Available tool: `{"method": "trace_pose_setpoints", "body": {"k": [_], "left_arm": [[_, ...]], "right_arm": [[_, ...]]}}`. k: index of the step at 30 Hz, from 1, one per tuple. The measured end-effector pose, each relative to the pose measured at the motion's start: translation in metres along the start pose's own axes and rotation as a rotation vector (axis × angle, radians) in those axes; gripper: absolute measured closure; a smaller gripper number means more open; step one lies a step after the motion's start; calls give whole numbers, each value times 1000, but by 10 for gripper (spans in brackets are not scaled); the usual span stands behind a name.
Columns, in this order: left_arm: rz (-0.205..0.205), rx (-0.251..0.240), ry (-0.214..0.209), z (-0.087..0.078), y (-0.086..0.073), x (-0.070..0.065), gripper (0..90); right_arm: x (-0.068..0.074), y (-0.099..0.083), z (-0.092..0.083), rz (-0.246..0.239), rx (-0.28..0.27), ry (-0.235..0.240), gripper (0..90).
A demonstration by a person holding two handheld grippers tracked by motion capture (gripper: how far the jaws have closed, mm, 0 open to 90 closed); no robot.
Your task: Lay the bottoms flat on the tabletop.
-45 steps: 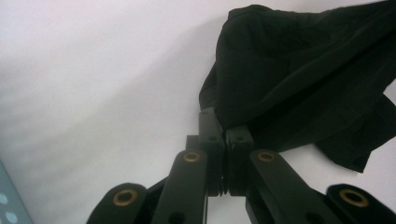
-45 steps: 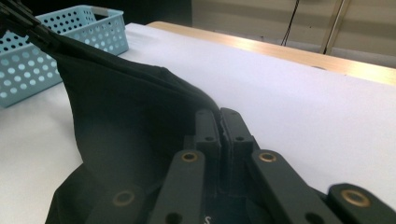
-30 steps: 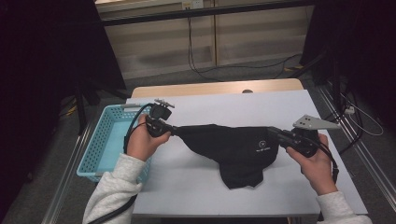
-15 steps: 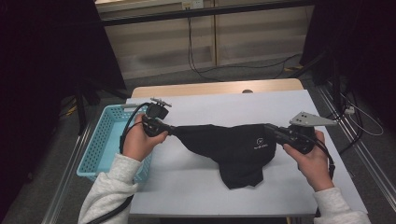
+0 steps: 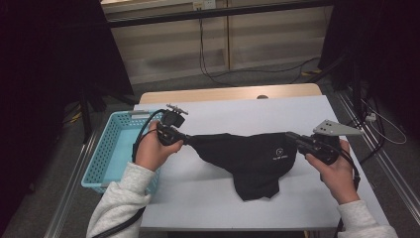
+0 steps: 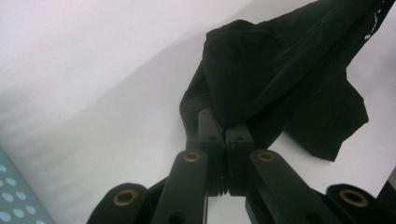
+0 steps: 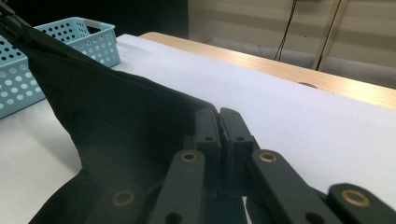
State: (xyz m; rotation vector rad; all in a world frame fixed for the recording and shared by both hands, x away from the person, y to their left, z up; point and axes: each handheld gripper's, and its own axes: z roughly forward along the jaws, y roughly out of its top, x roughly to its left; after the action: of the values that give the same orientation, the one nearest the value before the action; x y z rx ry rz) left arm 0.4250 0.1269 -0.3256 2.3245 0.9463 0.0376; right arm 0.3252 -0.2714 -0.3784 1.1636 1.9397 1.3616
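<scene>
From the high view, little has changed since a second ago: your left claw (image 5: 187, 141) and right claw (image 5: 289, 135) sit almost where they were, with the black garment (image 5: 247, 156) stretched between them as before. Its long axis runs straight from one claw to the other, across the white worktop (image 5: 233, 111). A loose fold hangs off that line toward you, nearer the right claw, and a small white logo shows close to that claw. The blue basket (image 5: 116, 148) stands just outside your left claw.

In the left gripper view, your left claw (image 6: 226, 129) is pressed together, pinching a bunched corner of the black garment (image 6: 280, 79), which fans out ahead of the tips.

In the right gripper view, your right claw (image 7: 219, 116) is likewise clamped on the black garment (image 7: 107, 121); the cloth runs taut from the tips toward the blue basket (image 7: 84, 35).
</scene>
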Motion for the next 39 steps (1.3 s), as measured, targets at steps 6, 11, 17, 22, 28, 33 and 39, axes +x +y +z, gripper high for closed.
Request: {"method": "trace_pose_setpoints", "body": {"k": [6,11,17,22,28,33,39], "left_arm": [[-11,13,6,3,22,12,882],[-33,-45,71,-1,79,41,883],[-92,-251,166,17,121,57,403],[-18,-170,128,53,83,41,292],[-26,-150,82,79,25,23,233],[3,-142,67,88,-11,8,209],[22,-154,78,92,-52,-3,194]], "right_arm": [[-9,2,8,28,24,12,864],[-36,46,43,52,39,0,871],[-65,122,95,130,-59,-279,434],[-42,81,90,46,45,-192,347],[-16,4,61,3,177,-143,301],[1,-36,36,24,184,-120,286],[25,-63,21,-2,192,-89,275]]}}
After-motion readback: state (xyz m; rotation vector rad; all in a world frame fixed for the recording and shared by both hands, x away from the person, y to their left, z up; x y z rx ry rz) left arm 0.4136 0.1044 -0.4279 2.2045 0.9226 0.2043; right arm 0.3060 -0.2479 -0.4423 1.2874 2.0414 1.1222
